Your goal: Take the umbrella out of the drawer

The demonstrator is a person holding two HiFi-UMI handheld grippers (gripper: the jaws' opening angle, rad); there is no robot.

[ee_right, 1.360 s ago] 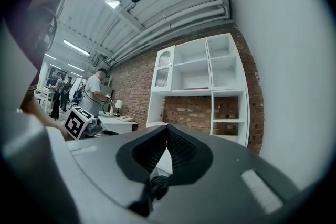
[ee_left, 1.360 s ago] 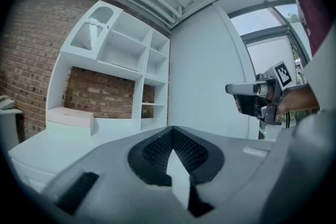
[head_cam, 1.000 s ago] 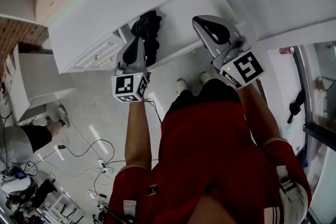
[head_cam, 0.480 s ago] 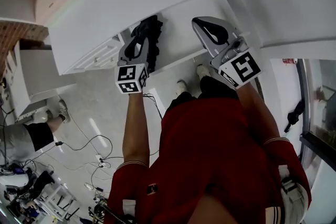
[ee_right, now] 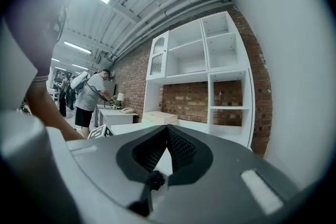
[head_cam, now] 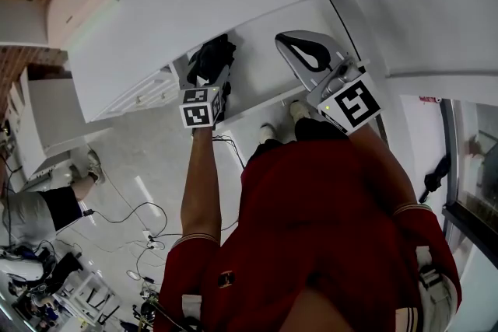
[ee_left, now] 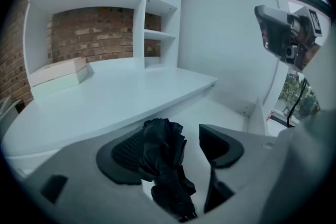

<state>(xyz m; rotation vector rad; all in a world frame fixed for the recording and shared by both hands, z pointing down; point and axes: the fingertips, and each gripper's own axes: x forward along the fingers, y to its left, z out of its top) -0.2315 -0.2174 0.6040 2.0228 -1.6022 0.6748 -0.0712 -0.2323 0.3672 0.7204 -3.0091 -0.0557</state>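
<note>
I am spreading the left gripper [ee_left: 178, 141] wide around the umbrella [ee_left: 164, 165] to let it go; the right gripper [ee_right: 167, 147] is waiting, pressed together.

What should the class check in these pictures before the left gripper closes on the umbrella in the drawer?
1. The drawer stands open: ok.
2. The umbrella lies between the jaws of the left gripper: ok.
3. Those jaws, which have just been opening, stand wider than the umbrella: ok.
4. Grip closed on the umbrella: not ok, a gap shows on one side.
5. The right gripper is shut, empty and away from the umbrella: ok.
6. Umbrella strap fastened: cannot tell.
</note>
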